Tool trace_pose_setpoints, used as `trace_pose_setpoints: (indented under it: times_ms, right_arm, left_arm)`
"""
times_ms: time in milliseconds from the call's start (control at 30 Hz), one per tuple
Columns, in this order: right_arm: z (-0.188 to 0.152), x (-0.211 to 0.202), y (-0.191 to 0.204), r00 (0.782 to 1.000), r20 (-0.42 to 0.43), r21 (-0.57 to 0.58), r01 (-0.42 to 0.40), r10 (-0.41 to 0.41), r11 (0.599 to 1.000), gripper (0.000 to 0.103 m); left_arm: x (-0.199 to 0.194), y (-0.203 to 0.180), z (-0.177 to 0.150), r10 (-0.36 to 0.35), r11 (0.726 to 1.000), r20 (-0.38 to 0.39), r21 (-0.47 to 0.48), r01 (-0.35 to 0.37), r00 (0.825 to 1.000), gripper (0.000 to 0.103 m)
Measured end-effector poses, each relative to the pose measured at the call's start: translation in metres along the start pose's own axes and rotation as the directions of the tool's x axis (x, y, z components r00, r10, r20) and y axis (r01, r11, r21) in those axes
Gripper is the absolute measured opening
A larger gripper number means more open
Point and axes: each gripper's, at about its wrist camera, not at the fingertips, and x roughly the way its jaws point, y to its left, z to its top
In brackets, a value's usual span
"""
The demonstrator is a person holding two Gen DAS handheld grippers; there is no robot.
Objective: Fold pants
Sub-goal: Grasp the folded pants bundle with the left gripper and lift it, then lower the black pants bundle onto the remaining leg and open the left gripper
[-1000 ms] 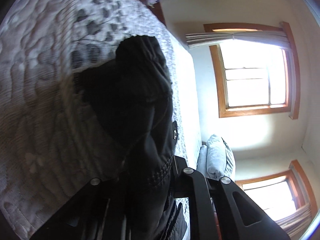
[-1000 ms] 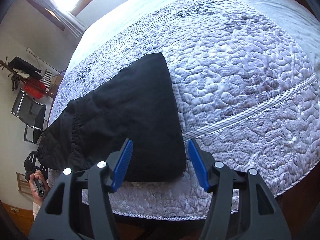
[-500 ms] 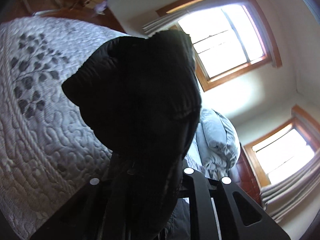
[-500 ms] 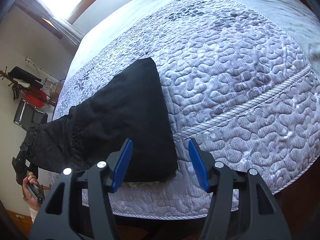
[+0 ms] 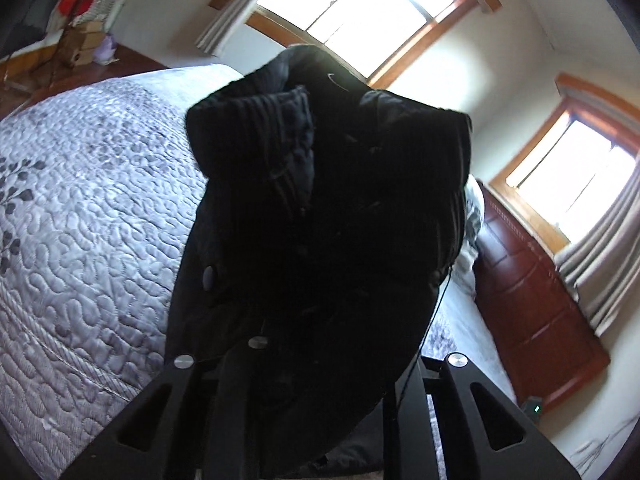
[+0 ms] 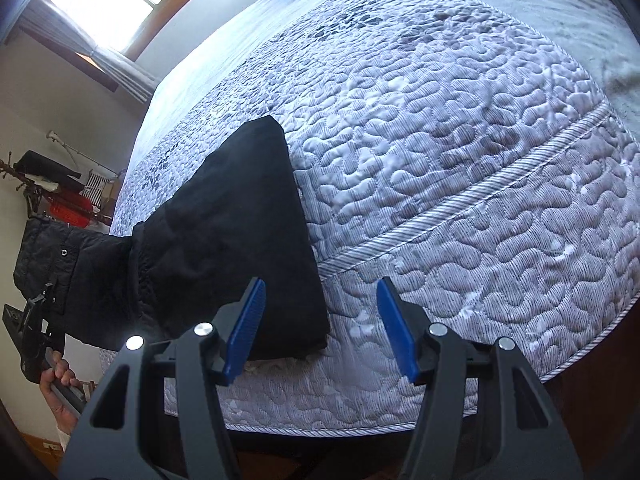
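Your left hand-held gripper (image 5: pixel 320 368) grips the waistband end of the black pants (image 6: pixel 240 232), though its jaws are starting to open with the cloth between them; you hold that end off the bed (image 6: pixel 460 160), likely to carry it over for a fold. Your right hand-held gripper (image 6: pixel 320 328) hangs released and empty above the leg end, which lies flat near the quilt's edge, probably ready to pin it

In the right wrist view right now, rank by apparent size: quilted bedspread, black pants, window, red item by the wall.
1. Quilted bedspread, fills most of the frame.
2. Black pants.
3. Window, partly cut off at the edge.
4. Red item, farthest away, so true size is unsure.
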Motion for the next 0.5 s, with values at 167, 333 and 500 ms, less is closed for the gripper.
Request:
trace_pose_setpoints:
  times_ms: [167,333,500]
  right_arm:
    - [-0.002,-0.001,-0.009,1.000,0.000,0.013,0.004,-0.004,1.000,0.058]
    - [-0.004,-0.002,-0.018,1.000,-0.003,0.031,0.013,-0.013,0.999,0.058]
    - [-0.005,-0.006,-0.026,1.000,0.003,0.043,0.019,-0.019,0.999,0.058]
  left_arm:
    - [0.030,-0.028,-0.018,0.021,0.995,-0.064,0.103,-0.014,0.998,0.019]
    - [0.058,-0.040,-0.031,0.040,0.986,-0.127,0.165,-0.019,0.991,0.020]
    - [0.069,-0.060,-0.057,0.070,0.975,-0.156,0.220,-0.034,0.985,0.022]
